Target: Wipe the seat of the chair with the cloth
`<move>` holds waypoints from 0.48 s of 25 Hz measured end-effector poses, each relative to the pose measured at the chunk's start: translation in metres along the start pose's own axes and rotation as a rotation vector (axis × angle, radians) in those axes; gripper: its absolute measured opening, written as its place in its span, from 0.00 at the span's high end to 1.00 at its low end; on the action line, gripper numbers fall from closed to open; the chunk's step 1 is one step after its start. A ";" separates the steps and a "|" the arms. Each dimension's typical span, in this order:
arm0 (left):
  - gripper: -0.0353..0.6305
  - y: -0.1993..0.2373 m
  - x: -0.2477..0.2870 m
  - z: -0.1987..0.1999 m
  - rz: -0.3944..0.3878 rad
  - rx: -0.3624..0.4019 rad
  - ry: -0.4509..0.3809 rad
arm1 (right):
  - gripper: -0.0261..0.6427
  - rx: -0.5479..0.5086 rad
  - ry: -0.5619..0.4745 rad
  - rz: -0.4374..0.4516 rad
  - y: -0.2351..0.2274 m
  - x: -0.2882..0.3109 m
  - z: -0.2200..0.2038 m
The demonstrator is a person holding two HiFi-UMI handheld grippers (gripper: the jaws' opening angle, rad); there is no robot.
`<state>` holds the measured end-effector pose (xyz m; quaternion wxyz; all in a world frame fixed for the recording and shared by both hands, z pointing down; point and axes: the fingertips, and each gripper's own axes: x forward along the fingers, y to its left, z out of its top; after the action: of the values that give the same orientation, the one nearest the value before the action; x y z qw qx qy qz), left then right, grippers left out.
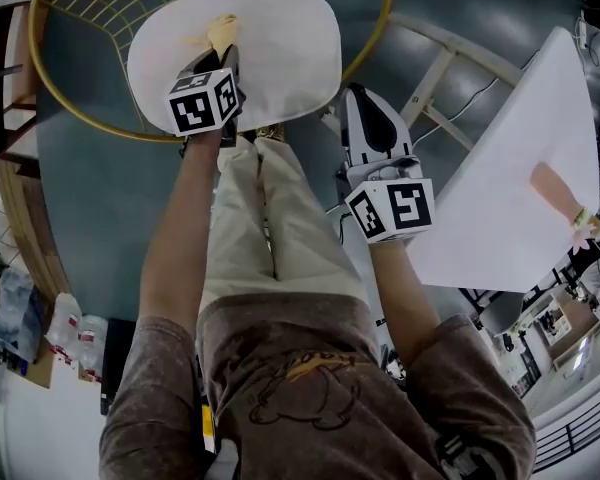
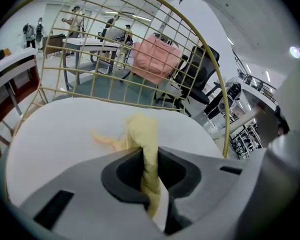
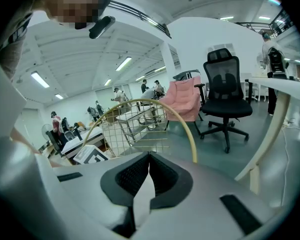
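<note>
cloth (image 2: 141,140) is pinched in the left gripper (image 2: 151,170) and resting on the white seat (image 2: 60,139) — wiping looks barely begun, most of it left; right gripper (image 3: 149,175) hangs aside, jaws pressed together, empty.

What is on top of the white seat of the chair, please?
A yellow cloth lies on the seat, its near end pinched by the left gripper. The gripper's body covers the seat's near edge.
</note>
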<state>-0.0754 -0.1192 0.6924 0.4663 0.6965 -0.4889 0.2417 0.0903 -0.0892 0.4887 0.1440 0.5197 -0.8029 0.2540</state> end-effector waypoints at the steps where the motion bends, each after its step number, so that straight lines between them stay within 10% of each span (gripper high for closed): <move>1: 0.86 -0.005 0.001 -0.001 -0.010 0.000 0.000 | 0.92 0.002 -0.001 -0.004 -0.002 -0.001 -0.001; 12: 0.86 -0.066 0.033 -0.010 -0.135 -0.023 0.012 | 0.92 0.019 -0.014 -0.050 -0.017 -0.013 -0.002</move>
<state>-0.0009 -0.1192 0.6954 0.4926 0.7208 -0.4409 0.2083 0.1109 -0.0839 0.4888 0.1395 0.5427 -0.7882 0.2543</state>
